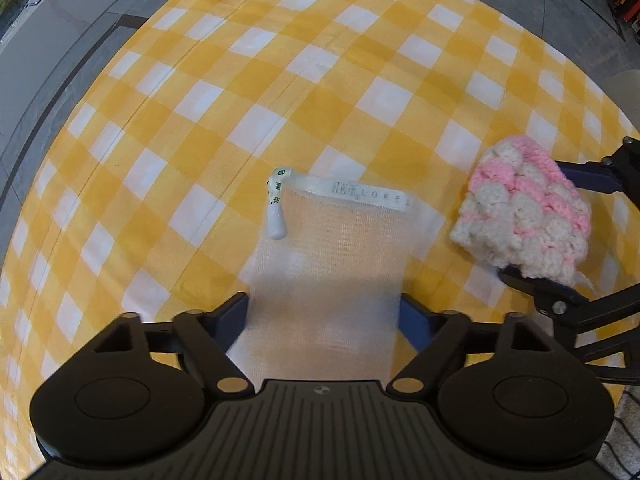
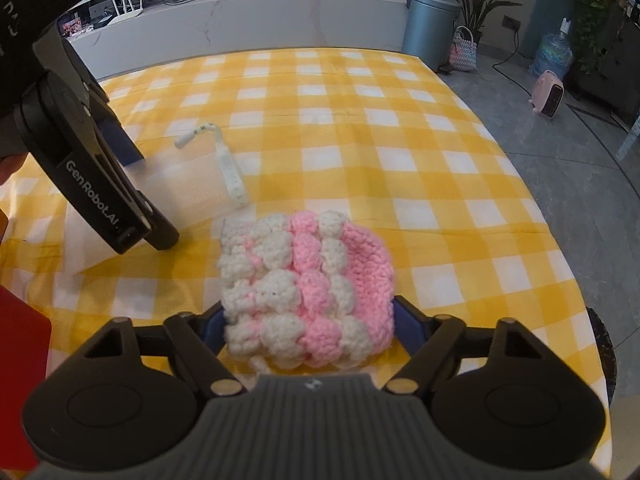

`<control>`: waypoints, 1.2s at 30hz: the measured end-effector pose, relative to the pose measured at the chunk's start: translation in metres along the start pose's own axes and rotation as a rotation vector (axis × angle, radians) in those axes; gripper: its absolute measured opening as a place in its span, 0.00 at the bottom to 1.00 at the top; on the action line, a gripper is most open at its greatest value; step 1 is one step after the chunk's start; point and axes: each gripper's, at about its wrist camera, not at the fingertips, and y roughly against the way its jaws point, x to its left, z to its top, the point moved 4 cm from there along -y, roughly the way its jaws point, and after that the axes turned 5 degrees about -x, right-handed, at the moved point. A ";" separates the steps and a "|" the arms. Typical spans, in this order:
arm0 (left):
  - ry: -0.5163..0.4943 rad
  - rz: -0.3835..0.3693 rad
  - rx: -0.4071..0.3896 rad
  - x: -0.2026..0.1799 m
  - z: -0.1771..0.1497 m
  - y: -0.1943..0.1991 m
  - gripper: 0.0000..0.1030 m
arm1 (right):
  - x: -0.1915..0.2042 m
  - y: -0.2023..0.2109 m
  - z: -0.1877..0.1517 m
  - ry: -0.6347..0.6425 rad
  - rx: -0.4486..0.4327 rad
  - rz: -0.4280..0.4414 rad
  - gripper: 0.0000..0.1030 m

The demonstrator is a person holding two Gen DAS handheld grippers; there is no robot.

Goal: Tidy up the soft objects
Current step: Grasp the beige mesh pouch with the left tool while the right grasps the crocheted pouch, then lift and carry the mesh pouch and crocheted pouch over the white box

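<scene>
1. The surface (image 2: 360,128) is wearing a yellow-and-white checked cloth, and both soft things are lying flat on it, near the close edge.

2. The left gripper (image 1: 324,312) is pointing down over the white mesh pouch (image 1: 328,248), with one blue finger at each long side of the pouch's near end. The fingers are sitting right against the mesh edges, but whether they are pressing on it I cannot tell (the mesh is blurred there).

3. The pouch is stretching away from the gripper, its white ribbon band (image 1: 360,192) lying across the far end and a small white toggle (image 1: 276,224) on a printed cord hanging at the far left corner.

4. The right gripper (image 2: 310,320) is straddling the near end of the pink and white crocheted pouch (image 2: 308,280), its blue fingers flanking the yarn on both sides; the left finger is touching the bobbles, and the right one is close against the pink edge. A firm grip is not something these views are settling.

5. The crocheted pouch is lying just to the right of the mesh pouch, close but apart.

6. Beyond the surface, a grey bin (image 2: 430,26) is standing on the floor at the far right.
</scene>
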 end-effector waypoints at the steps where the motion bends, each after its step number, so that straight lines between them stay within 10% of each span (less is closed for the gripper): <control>1: 0.001 -0.001 0.002 -0.005 0.000 0.002 0.64 | -0.001 0.001 0.000 0.002 -0.002 0.003 0.75; 4: 0.004 0.015 0.012 -0.025 0.004 0.004 0.30 | -0.003 0.003 0.001 -0.003 -0.014 0.011 0.70; 9: 0.014 0.104 0.035 -0.051 0.010 0.001 0.05 | -0.008 0.011 0.005 0.001 -0.056 -0.024 0.63; 17: 0.166 0.274 -0.107 -0.063 0.006 0.039 0.05 | -0.025 0.026 0.005 -0.031 -0.096 -0.039 0.60; 23: 0.348 0.232 -0.227 -0.085 -0.014 0.089 0.05 | -0.046 0.050 0.002 -0.107 -0.153 -0.021 0.60; 36: 0.409 0.269 -0.387 -0.148 -0.043 0.116 0.06 | -0.069 0.069 -0.014 -0.189 -0.175 -0.022 0.60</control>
